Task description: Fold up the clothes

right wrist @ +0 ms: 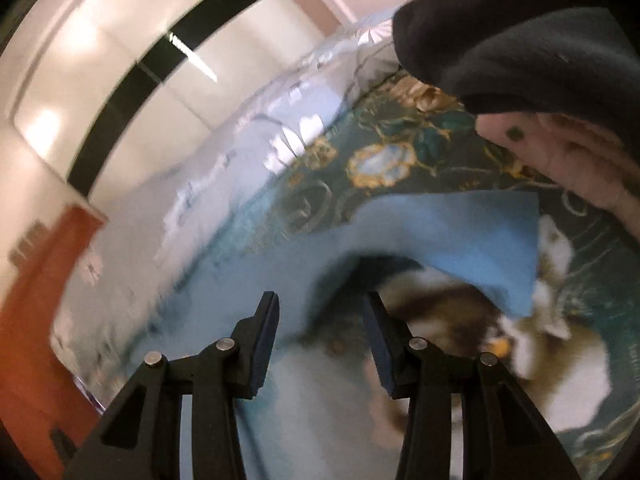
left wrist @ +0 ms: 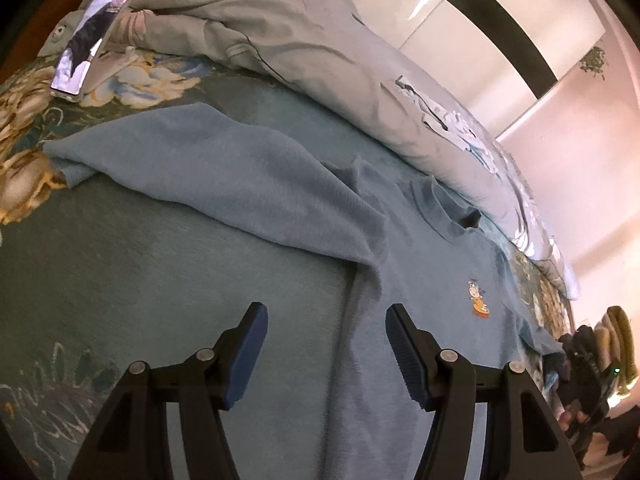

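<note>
Left gripper (left wrist: 326, 312) parted over blue sweatshirt (left wrist: 420, 280), floral bedspread (left wrist: 160, 260) beneath

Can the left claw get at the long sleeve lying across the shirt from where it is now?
Probably yes. The left claw is open and holds nothing, and the sleeve lies flat on the bed just ahead, with nothing between them.
</note>
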